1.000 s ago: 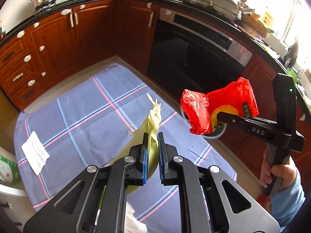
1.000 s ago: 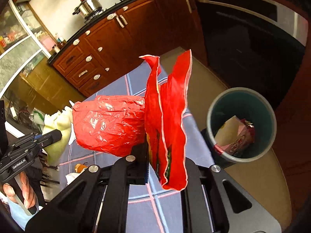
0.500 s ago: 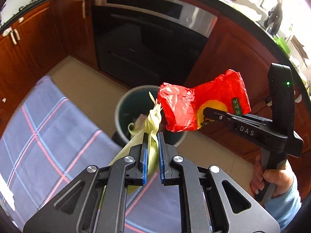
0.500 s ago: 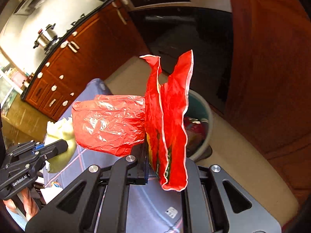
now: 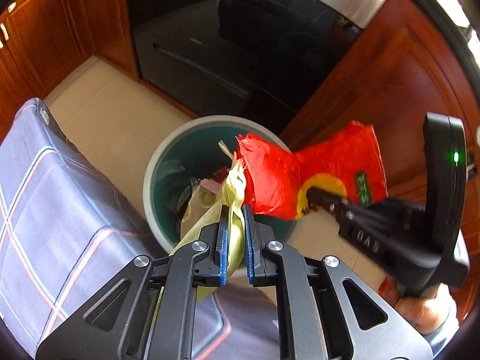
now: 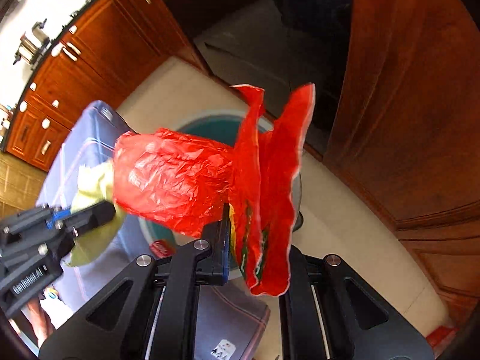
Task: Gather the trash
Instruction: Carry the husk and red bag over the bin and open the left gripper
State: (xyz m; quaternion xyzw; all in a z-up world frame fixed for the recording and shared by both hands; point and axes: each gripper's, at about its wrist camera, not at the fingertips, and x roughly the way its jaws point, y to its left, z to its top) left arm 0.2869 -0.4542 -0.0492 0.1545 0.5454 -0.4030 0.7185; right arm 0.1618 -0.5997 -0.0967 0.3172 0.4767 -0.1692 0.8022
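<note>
Two grippers, each clamped on a piece of trash, meet above a round bin. Left wrist view: the left gripper (image 5: pixel 235 237), at lower centre of the frame, is clenched on a pale yellow-green corn husk (image 5: pixel 232 192), whose frayed tip rises between the blue pads (image 5: pixel 222 240) and overlaps the mouth of the bin (image 5: pixel 150 180). The bin, grey-rimmed and dark green inside, occupies the centre of the frame and already contains several pieces of waste. The right gripper (image 5: pixel 312 195) enters from the lower right, closed on a crumpled red plastic wrapper (image 5: pixel 300 174) with a yellow patch; the wrapper's left end overlaps the bin's right rim and lies just beside the husk tip. A blue checked cloth (image 5: pixel 54 204) with pink and white lines fills the left of the frame; beige floor tiles (image 5: pixel 114 120) and a dark oven front (image 5: pixel 228 45) lie above the bin.

Right wrist view: the right gripper (image 6: pixel 240 240) holds the red wrapper (image 6: pixel 186 180) at centre, hiding most of the bin (image 6: pixel 219 126) behind it. The left gripper (image 6: pixel 90 213) with the husk (image 6: pixel 93 186) appears at middle left. Wooden cabinets (image 6: pixel 90 48) line the upper left.
</note>
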